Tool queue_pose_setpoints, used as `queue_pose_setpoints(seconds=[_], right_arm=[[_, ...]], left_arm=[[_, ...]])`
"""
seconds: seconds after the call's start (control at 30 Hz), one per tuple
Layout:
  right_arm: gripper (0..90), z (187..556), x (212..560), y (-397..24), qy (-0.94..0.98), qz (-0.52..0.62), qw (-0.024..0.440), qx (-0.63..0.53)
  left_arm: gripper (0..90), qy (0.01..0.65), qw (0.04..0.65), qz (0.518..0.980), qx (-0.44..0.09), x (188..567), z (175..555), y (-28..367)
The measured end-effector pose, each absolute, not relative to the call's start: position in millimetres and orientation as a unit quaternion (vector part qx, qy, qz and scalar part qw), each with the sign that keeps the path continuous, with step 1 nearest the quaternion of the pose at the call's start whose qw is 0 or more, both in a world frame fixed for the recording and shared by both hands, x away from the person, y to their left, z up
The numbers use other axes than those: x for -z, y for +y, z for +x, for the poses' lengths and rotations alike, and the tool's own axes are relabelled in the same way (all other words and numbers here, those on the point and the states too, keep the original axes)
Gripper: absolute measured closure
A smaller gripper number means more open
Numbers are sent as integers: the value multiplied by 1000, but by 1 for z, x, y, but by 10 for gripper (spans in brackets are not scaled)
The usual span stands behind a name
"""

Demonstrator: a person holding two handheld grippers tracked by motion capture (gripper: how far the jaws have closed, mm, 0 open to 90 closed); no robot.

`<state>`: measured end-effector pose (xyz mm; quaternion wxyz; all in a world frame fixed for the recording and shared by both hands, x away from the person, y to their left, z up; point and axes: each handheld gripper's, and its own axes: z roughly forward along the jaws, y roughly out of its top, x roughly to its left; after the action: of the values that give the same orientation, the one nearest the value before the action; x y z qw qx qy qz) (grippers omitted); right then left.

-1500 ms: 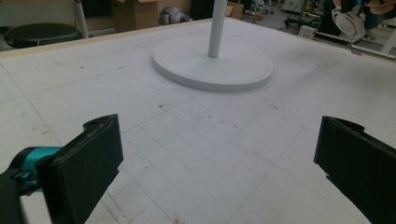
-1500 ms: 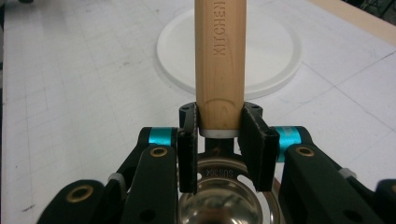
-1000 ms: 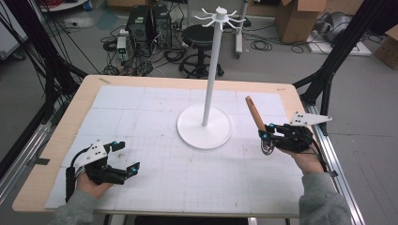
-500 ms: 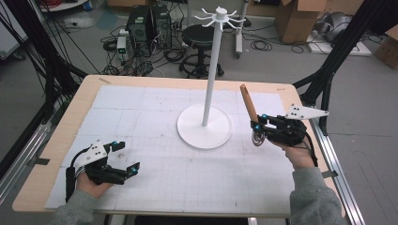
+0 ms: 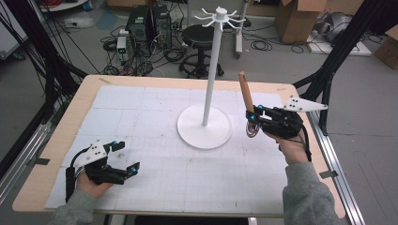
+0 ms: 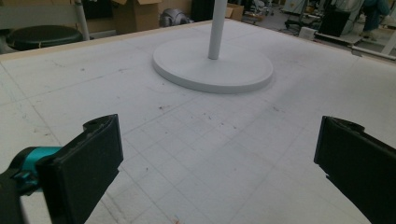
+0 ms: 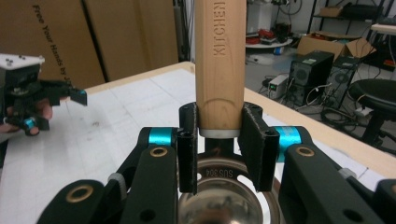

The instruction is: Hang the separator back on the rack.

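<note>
A kitchen utensil with a wooden handle (image 5: 245, 91) and a round steel head (image 5: 252, 130) stands nearly upright, handle up, off the table to the right of the white stand. My right gripper (image 5: 251, 117) is shut on the handle's lower end (image 7: 219, 60), and the steel head (image 7: 229, 196) hangs just below the jaws. The white hook stand (image 5: 211, 70) rises from its round base (image 5: 204, 126) at the table's middle, with hooks (image 5: 218, 14) at the top. My left gripper (image 5: 127, 155) rests at the near left, open with nothing between its jaws (image 6: 219, 158).
The table (image 5: 155, 82) has a white gridded mat and a wooden rim. The stand's base (image 6: 212, 67) lies ahead of the left gripper. Black frame posts (image 5: 328, 61) flank the table; a stool (image 5: 202, 35), boxes and cables sit on the floor behind.
My right gripper has risen and shifted a little left toward the stand with the utensil in it. The left gripper has stayed put.
</note>
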<state>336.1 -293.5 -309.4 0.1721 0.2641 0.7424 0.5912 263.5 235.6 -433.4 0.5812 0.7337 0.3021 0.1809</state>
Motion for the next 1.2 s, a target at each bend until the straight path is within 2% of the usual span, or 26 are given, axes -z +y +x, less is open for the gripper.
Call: queue_pose_setpoints(seconds=[0.37, 0.8, 1.2], right_arm=[[698, 339, 293, -284, 726, 260, 167, -614], [698, 340, 274, -280, 702, 279, 208, -622], [697, 341, 262, -281, 689, 289, 222, -626]], left_arm=[[17, 304, 582, 732, -181, 433, 263, 236], [17, 303, 585, 730, -181, 433, 263, 236], [17, 305, 583, 730, -183, 432, 263, 237]])
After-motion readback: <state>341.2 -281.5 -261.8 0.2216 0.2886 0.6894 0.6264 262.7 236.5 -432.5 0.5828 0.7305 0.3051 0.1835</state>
